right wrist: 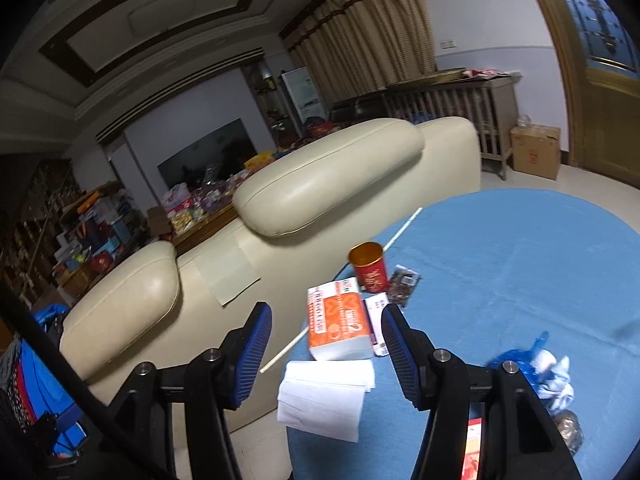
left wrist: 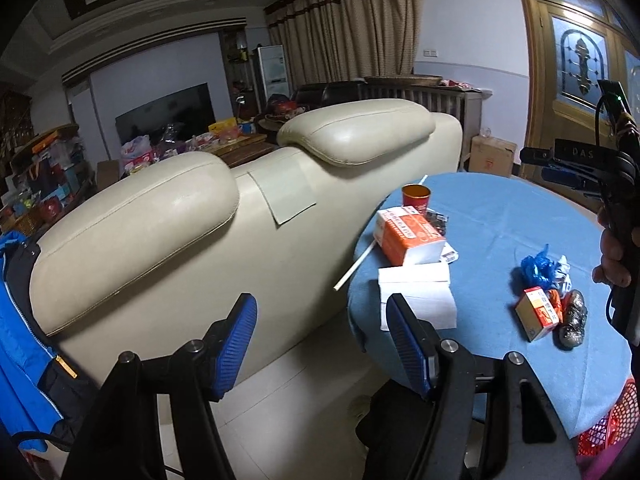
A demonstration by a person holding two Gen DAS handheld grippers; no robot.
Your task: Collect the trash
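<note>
— How are you holding the two tools?

— My left gripper (left wrist: 322,346) is raised off the side of the round table (left wrist: 520,216), tilted toward the cream leather sofa (left wrist: 248,216). Its blue ribbed pads (left wrist: 236,344) stand wide apart with nothing between them. My right gripper (right wrist: 326,354) hangs over the table's near edge, fingers just as wide, also holding nothing. From the left camera I can see my right hand (left wrist: 614,256) wrapped round the black handle at the far right.

— And the trash?

— All of it lies on the blue cloth. A crumpled blue plastic bag (left wrist: 536,266) sits beside a small orange-and-white carton (left wrist: 536,314), and a dark, shiny, wadded lump (left wrist: 572,320) touches that carton. In the right view the same bag (right wrist: 516,364) shows just beside the right finger, blurred.

— What else is on the table?

— A soft orange-and-white tissue pack (right wrist: 340,328), rectangular, with loose white folded tissues (right wrist: 324,396) just in front of it at the table's edge. Behind it stands a red cup with a glossy gold interior (right wrist: 370,270), upright, next to a small dark crinkled packet (right wrist: 404,284). A thin white stick (right wrist: 340,292) runs diagonally under the pack and pokes past the rim toward the sofa.

— Anything below?

— A red mesh basket (left wrist: 612,424) by the table's lower right edge.
</note>
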